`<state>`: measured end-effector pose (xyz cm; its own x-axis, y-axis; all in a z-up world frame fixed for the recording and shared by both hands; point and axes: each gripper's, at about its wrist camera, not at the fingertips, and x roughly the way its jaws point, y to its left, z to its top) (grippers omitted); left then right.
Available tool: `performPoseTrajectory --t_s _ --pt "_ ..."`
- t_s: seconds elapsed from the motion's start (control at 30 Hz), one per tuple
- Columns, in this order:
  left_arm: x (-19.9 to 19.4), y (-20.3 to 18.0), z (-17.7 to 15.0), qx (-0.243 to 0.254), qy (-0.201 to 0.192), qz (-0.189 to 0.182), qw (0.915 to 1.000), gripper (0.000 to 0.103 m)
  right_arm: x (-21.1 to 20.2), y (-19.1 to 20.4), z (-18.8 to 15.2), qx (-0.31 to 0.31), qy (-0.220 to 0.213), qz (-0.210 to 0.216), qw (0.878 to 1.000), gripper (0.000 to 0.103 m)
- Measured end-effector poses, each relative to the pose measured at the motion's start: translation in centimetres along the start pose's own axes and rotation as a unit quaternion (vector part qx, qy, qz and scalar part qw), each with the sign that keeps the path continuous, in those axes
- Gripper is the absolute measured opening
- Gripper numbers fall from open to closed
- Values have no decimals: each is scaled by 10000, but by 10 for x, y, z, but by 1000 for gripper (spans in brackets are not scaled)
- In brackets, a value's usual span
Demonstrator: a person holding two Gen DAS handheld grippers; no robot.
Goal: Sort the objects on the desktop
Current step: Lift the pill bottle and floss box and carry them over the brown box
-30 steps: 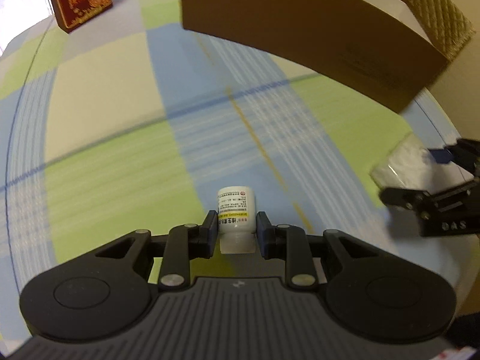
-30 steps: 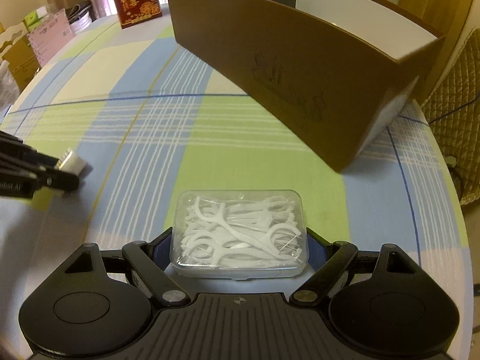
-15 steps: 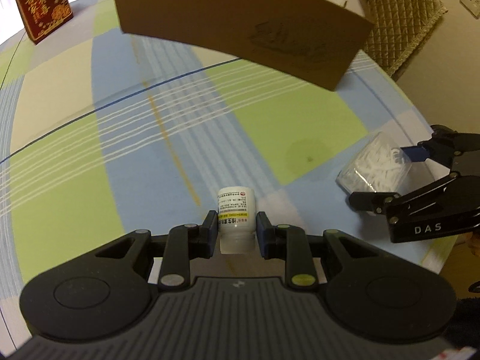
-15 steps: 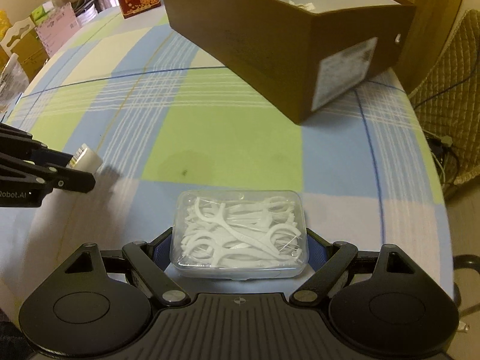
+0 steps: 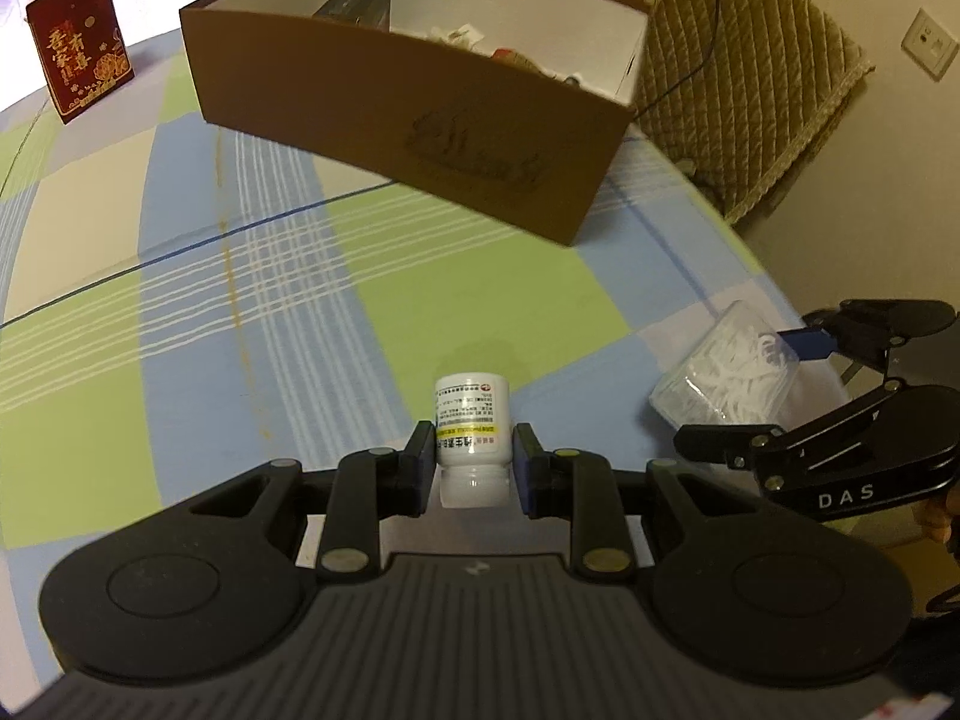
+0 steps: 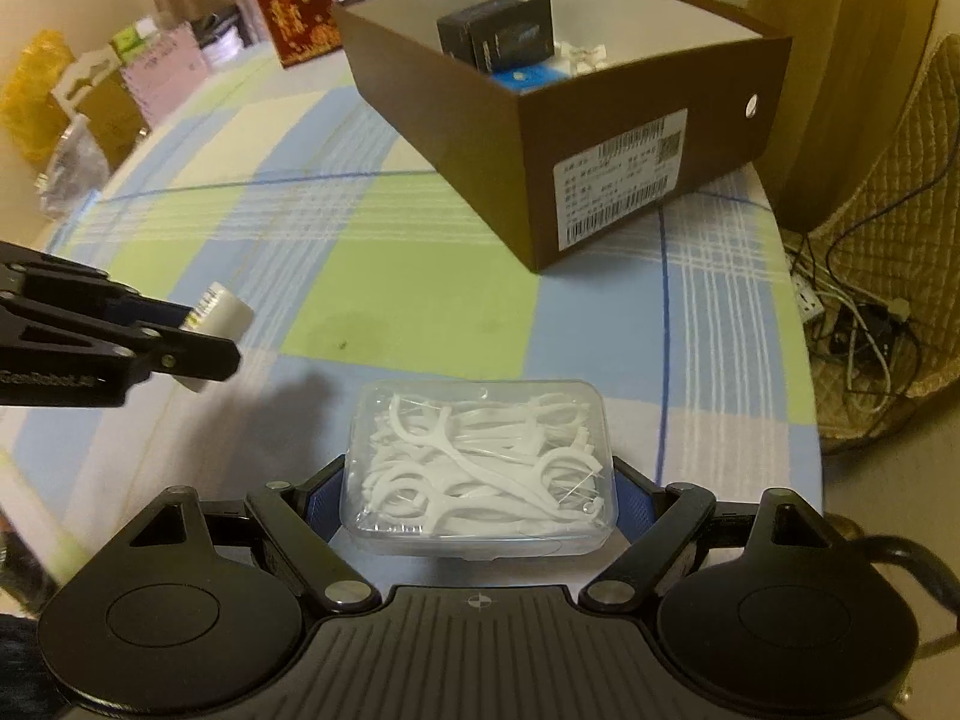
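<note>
So the little white pill bottle [image 5: 472, 427] is clamped in the left gripper [image 5: 472, 462], the clear floss pick case [image 6: 480, 468] gripped by the right gripper [image 6: 480, 501]. Both have been lifted and carried closer to the brown box [image 5: 480, 138], whose inside can now be seen, so dropping in looks next

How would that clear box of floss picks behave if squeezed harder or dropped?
The floss box looks like thin clear plastic, so it would probably flex or crack under a hard squeeze. Holding only small picks, it is likely light. The right gripper grips its smooth sides, so it might slip; its flat shape shouldn't roll.
</note>
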<state>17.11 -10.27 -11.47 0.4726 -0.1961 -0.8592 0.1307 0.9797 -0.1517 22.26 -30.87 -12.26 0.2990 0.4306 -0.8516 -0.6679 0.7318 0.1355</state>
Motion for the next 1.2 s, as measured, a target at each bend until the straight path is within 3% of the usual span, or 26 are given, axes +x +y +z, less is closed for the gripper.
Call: performPoseTrajectory --t_s 0.23,0.47,0.77,1.0,1.2 --pt "-22 -18 9 -365 -358 -77 9987 22 -33 -15 13 -199 -275 444 9984 83" --pt "-45 -20 31 -467 -711 -48 9964 22 -57 -22 52 -420 -702 708 9941 83" --pt "-57 -14 101 -46 -1201 -183 9926 22 -64 -27 131 -787 -1321 453 9871 83" --pt "-41 -2 173 180 -1251 -516 9906 22 -24 -34 191 -906 -1076 103 9900 83" --pt "-8 9 223 389 -999 -378 9935 22 15 -48 219 -1163 -751 -80 9903 83"
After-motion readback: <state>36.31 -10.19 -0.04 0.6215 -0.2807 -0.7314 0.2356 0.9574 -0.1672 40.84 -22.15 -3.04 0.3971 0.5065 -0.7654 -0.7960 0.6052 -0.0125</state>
